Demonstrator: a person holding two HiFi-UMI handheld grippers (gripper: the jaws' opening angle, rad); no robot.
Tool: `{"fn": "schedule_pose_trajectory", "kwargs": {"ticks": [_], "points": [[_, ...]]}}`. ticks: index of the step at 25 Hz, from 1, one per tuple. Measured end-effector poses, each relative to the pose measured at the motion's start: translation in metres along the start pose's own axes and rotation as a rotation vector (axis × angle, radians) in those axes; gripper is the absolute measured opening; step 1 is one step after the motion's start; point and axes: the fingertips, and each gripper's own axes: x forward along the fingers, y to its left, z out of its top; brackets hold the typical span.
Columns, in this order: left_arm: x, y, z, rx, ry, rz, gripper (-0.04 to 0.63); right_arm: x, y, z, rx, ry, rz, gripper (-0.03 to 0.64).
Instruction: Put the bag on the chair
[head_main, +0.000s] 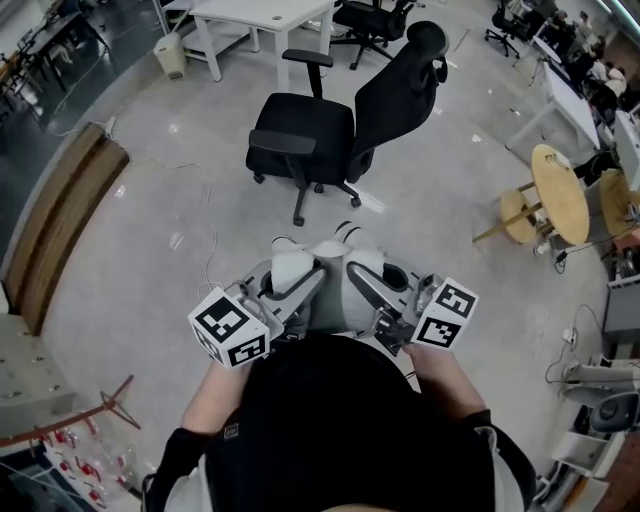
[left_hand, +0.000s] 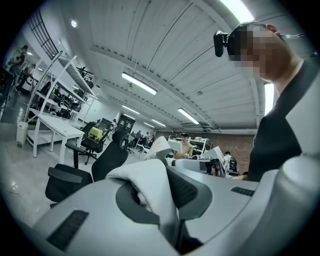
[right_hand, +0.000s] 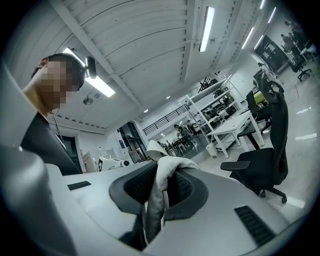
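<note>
Head view: the left tool (head_main: 293, 272) and the right tool (head_main: 368, 272) each pinch a fold of the white bag (head_main: 328, 252), holding it off the ground between them, apart from the black chair (head_main: 312, 130) ahead.

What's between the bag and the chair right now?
Just bare floor, seen in the head view: nothing sits between the bag and the chair.

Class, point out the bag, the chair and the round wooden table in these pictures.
bag (right_hand: 156, 185): right gripper view, the upright fold of cloth.
chair (head_main: 300, 135): head view, the seat.
round table (head_main: 558, 192): head view, the bare wooden top.
</note>
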Motion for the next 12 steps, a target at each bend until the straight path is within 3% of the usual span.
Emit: {"fn": "schedule_pose_trajectory", "kwargs": {"ticks": [6,12], "points": [[-0.031,0.081,0.023,0.006,0.007,0.036,0.044,0.084,-0.021,0.006,0.024,0.007,0.024,0.058],[-0.064,0.125,0.043,0.020,-0.028,0.089,0.044,0.141,-0.021,0.009,0.028,0.031,0.067,0.058]]}}
